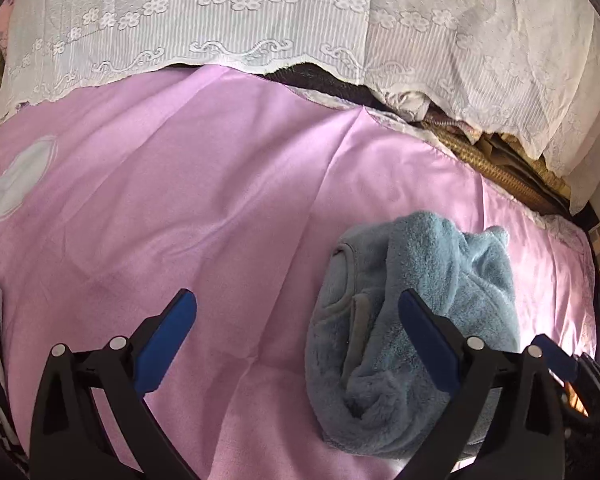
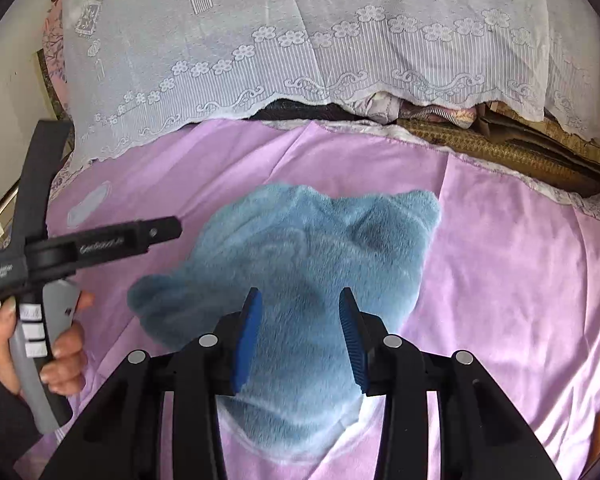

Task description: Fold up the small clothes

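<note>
On the pink sheet [image 1: 220, 184], our blue fleece garment [image 2: 300, 264] lies bunched and unfolded; the left gripper [image 1: 296, 312] hangs released beside it, the right gripper [image 2: 300, 312] parted above, grasping nothing. We judge all folding still ahead.

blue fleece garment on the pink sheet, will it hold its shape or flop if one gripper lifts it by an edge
The fluffy blue fleece garment lies bunched in soft folds, so it will probably droop and unfold rather than stay flat. Its thick pile should grip well and looks light. The smooth pink satin sheet beneath looks slippery, so a push would likely slide the garment.
</note>
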`<state>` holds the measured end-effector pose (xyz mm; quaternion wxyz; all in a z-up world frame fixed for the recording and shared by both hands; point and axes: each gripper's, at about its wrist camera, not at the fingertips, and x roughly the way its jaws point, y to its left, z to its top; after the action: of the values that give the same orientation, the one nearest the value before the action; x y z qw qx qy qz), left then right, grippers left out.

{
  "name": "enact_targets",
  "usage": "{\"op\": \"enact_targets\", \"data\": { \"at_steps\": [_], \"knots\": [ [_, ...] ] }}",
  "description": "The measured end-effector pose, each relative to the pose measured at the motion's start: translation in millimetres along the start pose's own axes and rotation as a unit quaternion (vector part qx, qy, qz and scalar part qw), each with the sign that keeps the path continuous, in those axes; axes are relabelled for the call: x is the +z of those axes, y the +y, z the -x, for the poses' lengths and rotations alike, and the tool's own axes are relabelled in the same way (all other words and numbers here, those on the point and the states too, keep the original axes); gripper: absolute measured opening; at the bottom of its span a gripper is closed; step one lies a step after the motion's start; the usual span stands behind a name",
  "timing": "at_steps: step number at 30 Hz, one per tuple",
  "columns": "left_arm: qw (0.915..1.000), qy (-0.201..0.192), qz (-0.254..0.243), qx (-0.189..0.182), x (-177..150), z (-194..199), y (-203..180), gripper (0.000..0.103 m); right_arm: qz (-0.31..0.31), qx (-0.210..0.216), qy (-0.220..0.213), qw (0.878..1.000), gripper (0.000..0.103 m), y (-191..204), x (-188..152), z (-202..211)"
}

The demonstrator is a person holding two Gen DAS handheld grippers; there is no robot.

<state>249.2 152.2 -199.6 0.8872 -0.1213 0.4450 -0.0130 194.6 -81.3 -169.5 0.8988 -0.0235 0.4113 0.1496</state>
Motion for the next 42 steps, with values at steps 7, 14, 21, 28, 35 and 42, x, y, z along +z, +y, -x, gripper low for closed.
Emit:
{"op": "enact_targets", "data": {
  "at_steps": [7, 14, 21, 28, 35, 42],
  "knots": [
    [0.9988, 0.041, -0.011, 0.025, -47, -35, -4, 0.099, -0.003, 0.008, 0.042, 0.999, 0.047, 3, -45, -13],
    [0.9983, 0.027, -0.031, 0.043, -50, -38, -9, 0.099, 0.004, 0.001, 0.033, 0.999, 0.048, 4, -48, -16],
    [0.9984, 0.025, -0.015, 0.048, -46, -25, -9, 0.099, -0.003, 0.0, 0.039, 0.999, 0.05, 4, -45, -15],
    [0.9974, 0.016, -0.027, 0.064, -42, -11, -13, 0.099, -0.008, 0.003, 0.045, 0.999, 0.059, -1, -39, -10],
    [0.9975, 0.009, -0.022, 0.067, -39, -2, -13, 0.099, 0.006, -0.01, 0.011, 1.0, 0.06, 0, -22, 8],
    [0.9975, 0.003, -0.022, 0.068, -36, 6, -14, 0.098, -0.002, -0.004, -0.016, 1.0, 0.06, -1, 9, 5]
  ]
}}
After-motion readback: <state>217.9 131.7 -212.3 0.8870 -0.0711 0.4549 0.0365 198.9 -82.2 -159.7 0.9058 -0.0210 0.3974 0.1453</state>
